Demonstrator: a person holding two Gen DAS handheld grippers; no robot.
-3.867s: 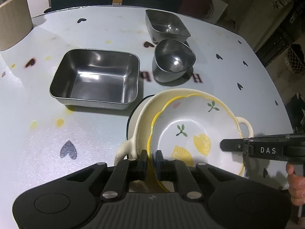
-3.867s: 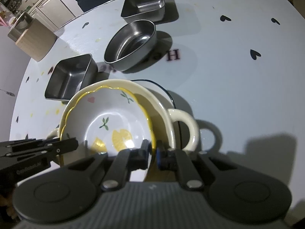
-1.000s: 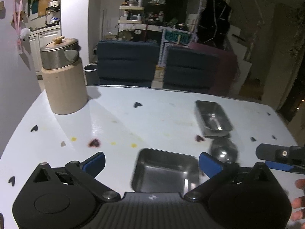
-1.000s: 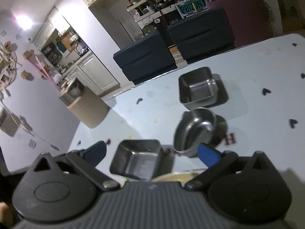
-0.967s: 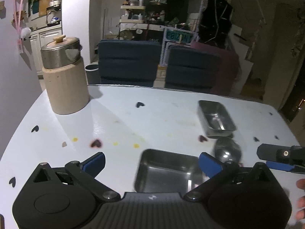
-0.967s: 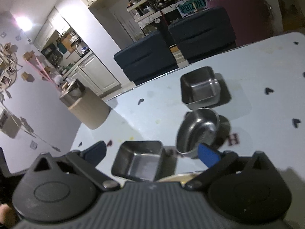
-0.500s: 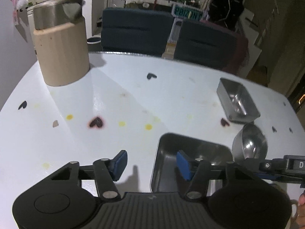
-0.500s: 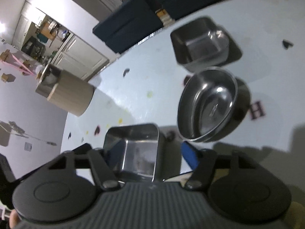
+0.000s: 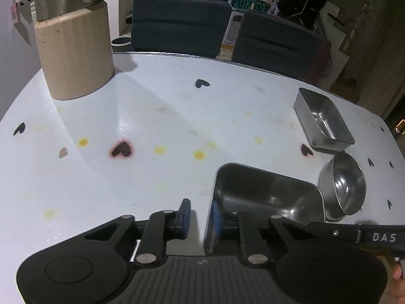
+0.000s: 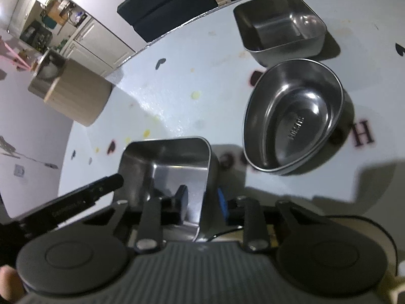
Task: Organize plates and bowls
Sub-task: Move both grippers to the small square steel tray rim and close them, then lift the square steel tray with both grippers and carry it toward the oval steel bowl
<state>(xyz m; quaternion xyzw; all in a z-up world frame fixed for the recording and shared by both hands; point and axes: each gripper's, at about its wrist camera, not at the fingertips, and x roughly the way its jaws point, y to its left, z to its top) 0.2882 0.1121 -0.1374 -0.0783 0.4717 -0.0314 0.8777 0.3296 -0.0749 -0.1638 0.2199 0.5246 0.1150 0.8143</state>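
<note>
A large rectangular steel tray [image 9: 268,197] sits upright on the table, with a rounded steel bowl [image 9: 343,183] and smaller steel tray [image 9: 324,121] lined up beyond.

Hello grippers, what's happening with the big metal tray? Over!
Left gripper and right gripper closing astride opposite tray walls. Tray on table. Nothing blocking.

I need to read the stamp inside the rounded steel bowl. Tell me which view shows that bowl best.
Right wrist view: the rounded steel bowl sits near and open, stamped floor visible. Left wrist view shows it small at the right edge, stamp unreadable.
</note>
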